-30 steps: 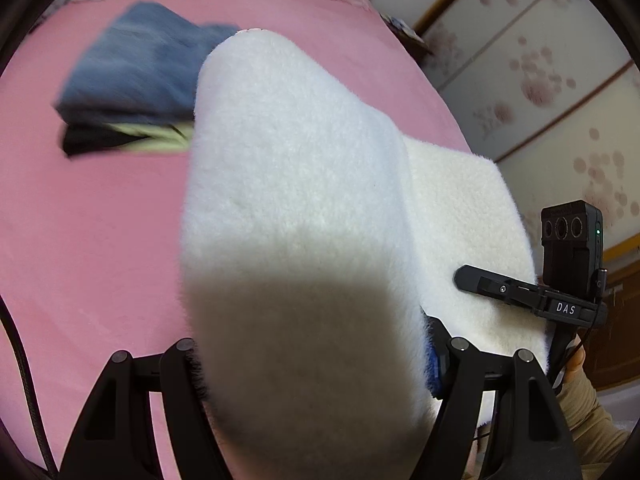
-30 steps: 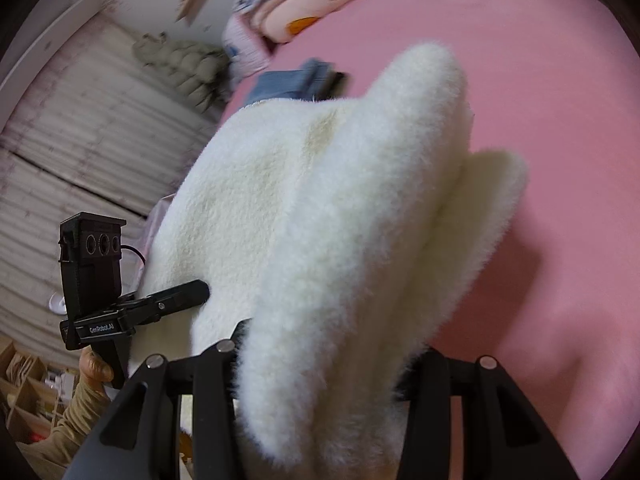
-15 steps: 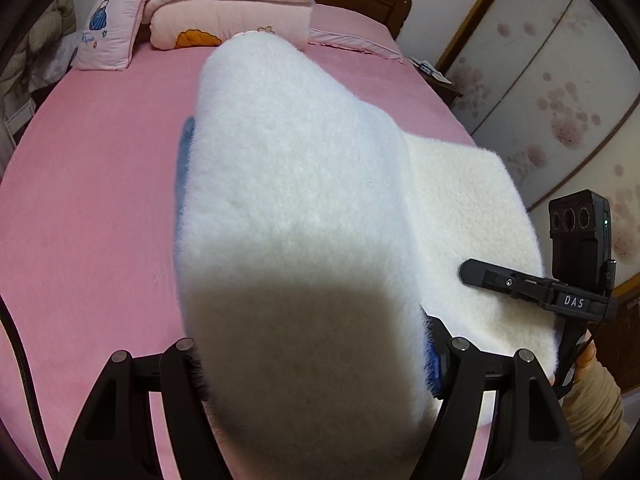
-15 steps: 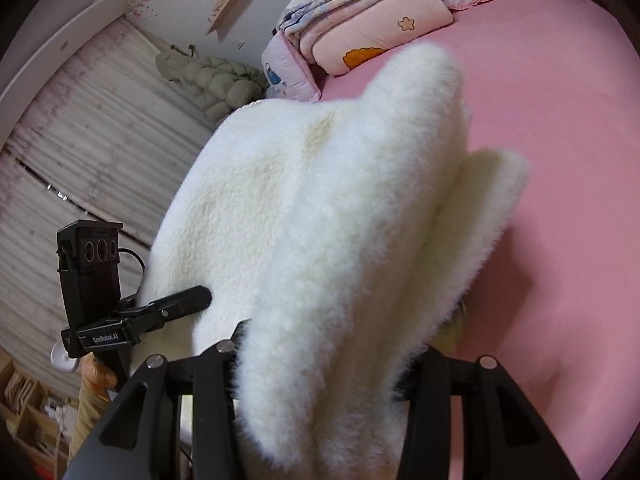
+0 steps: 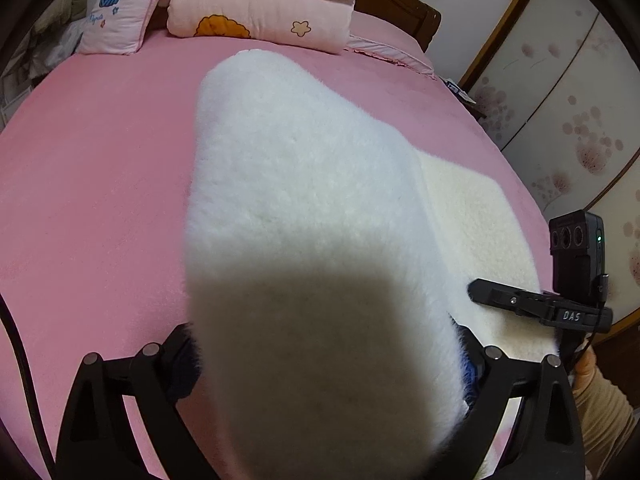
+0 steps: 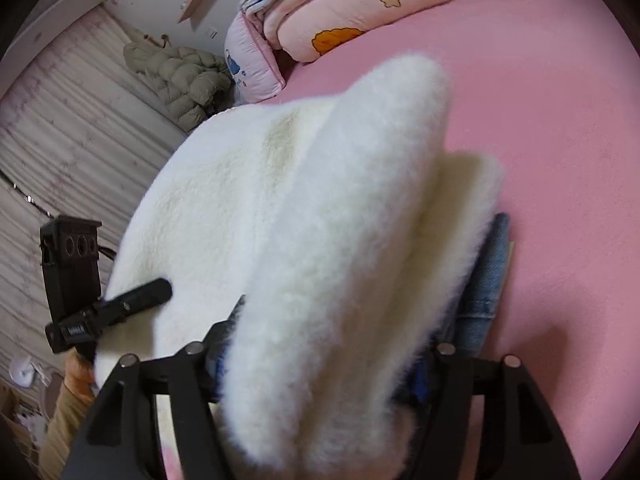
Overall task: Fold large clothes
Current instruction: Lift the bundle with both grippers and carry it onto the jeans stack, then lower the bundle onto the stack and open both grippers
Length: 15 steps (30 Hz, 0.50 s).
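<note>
Pink bed [image 5: 100, 208] fills both views, bedding [image 5: 264, 8] stacked at its head; the folded white fleece garment [image 5: 312, 240] runs forward between my left fingers [image 5: 176, 356], which have just been opening and stand apart; my right fingers [image 6: 208, 352] too have been spreading, the fleece bulging between them over folded jeans [image 6: 486, 280].

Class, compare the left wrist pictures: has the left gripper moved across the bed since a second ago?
Yes. The left gripper carried the white fleece garment towards the headboard: the pink folded quilt now looms nearer.
</note>
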Tool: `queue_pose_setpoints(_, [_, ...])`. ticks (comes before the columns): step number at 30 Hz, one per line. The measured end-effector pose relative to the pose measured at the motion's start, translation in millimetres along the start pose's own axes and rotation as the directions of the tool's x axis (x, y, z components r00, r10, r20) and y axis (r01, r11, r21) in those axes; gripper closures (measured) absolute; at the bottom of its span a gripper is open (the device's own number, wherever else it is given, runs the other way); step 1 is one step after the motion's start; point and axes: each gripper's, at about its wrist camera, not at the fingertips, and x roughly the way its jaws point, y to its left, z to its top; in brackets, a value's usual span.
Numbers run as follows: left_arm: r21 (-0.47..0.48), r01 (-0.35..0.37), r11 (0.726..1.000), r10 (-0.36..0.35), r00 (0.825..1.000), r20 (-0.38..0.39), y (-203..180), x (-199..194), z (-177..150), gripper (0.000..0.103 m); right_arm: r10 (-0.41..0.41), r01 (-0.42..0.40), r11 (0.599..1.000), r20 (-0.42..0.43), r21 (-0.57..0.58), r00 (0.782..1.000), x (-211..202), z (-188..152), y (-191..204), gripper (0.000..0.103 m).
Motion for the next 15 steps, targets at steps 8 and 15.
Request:
queue_pose_setpoints(8, [-0.032, -0.217, 0.976, 0.219, 0.974, 0.059, -20, -28, 1, 0.001, -0.156, 0.154, 0.987, -0.062, -0.032, 0.986, -37, 4, 24, 0.035])
queue_pose_setpoints(15, [-0.111, -0.296, 0.949, 0.311, 0.937, 0.160, -76, -114, -24, 0.001, -0.184, 0.184, 0.982, -0.012, -0.032, 0.983, -117, -19, 43, 0.035])
